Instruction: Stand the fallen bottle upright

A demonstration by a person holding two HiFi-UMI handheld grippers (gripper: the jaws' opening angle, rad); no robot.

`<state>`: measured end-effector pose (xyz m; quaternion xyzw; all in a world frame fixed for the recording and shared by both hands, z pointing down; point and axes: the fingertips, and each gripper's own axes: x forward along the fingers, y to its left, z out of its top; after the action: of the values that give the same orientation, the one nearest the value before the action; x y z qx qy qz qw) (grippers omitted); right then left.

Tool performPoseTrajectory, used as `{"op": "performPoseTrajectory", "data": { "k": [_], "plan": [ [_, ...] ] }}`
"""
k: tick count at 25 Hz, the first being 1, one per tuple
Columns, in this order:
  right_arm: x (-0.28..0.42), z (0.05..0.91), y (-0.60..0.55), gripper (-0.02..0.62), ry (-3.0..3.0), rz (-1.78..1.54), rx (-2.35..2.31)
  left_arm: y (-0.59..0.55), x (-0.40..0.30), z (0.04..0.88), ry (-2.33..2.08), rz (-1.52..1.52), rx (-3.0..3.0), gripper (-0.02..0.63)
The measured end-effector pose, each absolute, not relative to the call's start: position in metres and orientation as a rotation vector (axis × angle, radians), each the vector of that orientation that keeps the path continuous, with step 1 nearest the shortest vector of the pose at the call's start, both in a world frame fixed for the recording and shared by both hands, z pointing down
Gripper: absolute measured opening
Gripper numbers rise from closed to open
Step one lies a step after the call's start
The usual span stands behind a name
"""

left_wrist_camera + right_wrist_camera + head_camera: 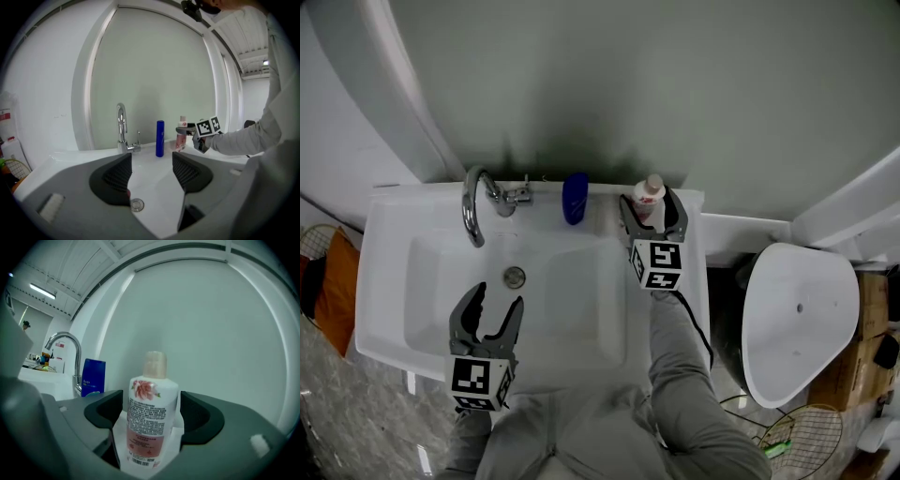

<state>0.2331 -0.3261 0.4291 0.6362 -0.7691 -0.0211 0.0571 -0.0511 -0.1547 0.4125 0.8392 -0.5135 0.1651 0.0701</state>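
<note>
Head view, sink (pixel 384 281): white basin with a round drain (pixel 515 276) in its bottom and a chrome faucet (pixel 473 211) at the back edge.
Head view, back ledge: a blue bottle (pixel 575 198) stands beside the faucet; the white bottle (pixel 651 190) stands upright at the right back corner, near the wall.
Head view, right gripper (pixel 649 202): its jaws lie on both sides of the white bottle.
Head view, left gripper (pixel 498 298): over the front left part of the basin, jaws apart, well apart from both bottles.
Head view, room: a white toilet (pixel 797 319) stands just right of the sink.
Left gripper view, left gripper (pixel 151 161): jaws spread wide with only the basin and drain (pixel 137 205) between them.
Left gripper view, far side: faucet (pixel 122 126), blue bottle (pixel 160 138), then the white bottle (pixel 181 136) with the right gripper (pixel 185 131) level around its upper part.
Right gripper view, white bottle (pixel 150 423): upright, with a pale cap, a flower picture and a printed label that is pink below; what is inside I cannot tell.
Right gripper view, right gripper (pixel 151 401): jaws spread, not pressing; a gap shows at the right pad.
Right gripper view, behind: blue bottle (pixel 93 377) and faucet (pixel 65 341) at the left.
</note>
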Motion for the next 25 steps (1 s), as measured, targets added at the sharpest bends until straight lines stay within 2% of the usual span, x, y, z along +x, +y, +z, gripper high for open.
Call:
{"op": "performPoseTrajectory", "data": {
  "k": [11, 25],
  "plan": [
    [0.22, 0.358, -0.261, 0.362, -2.454, -0.204, 2.005, -0.152, -0.052, 0.403, -1.546, 0.359, 2.537, 0.311],
    [0.205, 0.35, -0.168, 0.362, -2.479, -0.13, 2.035, -0.157, -0.036, 0.379, -1.503, 0.237, 2.638, 0.311]
  ]
}}
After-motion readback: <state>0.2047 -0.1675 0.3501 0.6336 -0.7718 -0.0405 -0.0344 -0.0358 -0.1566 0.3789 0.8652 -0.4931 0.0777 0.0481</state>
